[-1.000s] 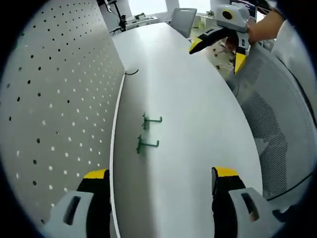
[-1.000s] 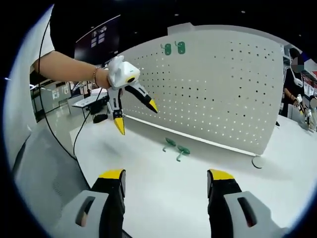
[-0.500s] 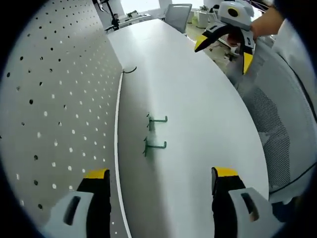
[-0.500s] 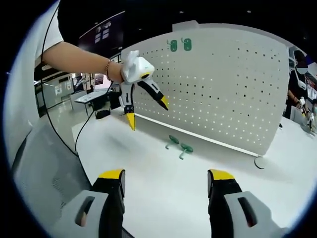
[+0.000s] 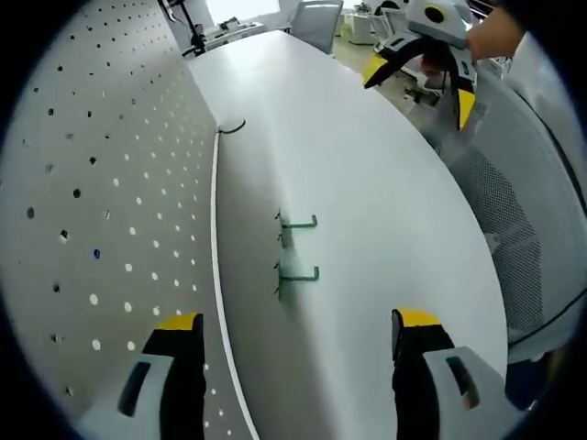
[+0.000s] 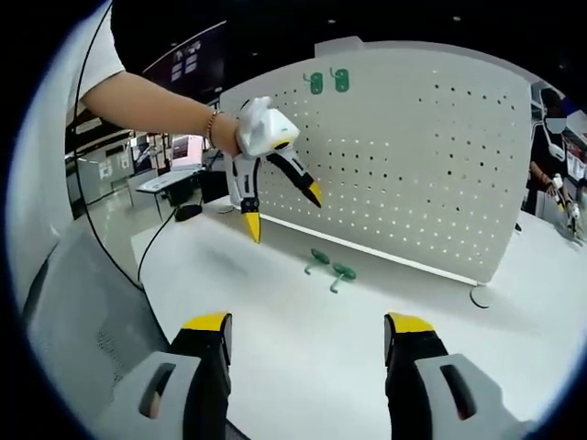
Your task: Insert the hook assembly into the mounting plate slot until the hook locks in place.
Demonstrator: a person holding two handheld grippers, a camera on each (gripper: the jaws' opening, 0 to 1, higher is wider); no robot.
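In the left gripper view we look along our left tool [image 5: 292, 367], its two yellow-tipped jaws spread wide with nothing between them, hovering above the white bench [image 5: 385, 211]. Just beyond the jaws lie two green hooks on the bench top: the nearer hook [image 5: 295, 277] and the farther hook [image 5: 295, 225], side by side and close together but apart, each with its backplate toward the board and its arm pointing away from it. They rest near the foot of the white pegboard [image 5: 101, 202], which stands upright along the bench edge on the left of this view. Farther on, a dark cable loop [image 5: 233, 127] sits at the base of the board. At the far right, our right tool [image 5: 431, 69] hangs above the bench edge, jaws parted and holding nothing, with a hand behind it.

In the right gripper view our right tool [image 6: 307, 367] shows the same wide-open, empty jaws over the bench [image 6: 275, 330]. Ahead, the two loose hooks [image 6: 330, 268] lie in front of the pegboard [image 6: 413, 165]. The left tool [image 6: 280, 206] hovers above and to the left of them, jaws spread, not touching either. High on the pegboard, near its top edge, two more green hooks [image 6: 327, 82] sit mounted side by side.
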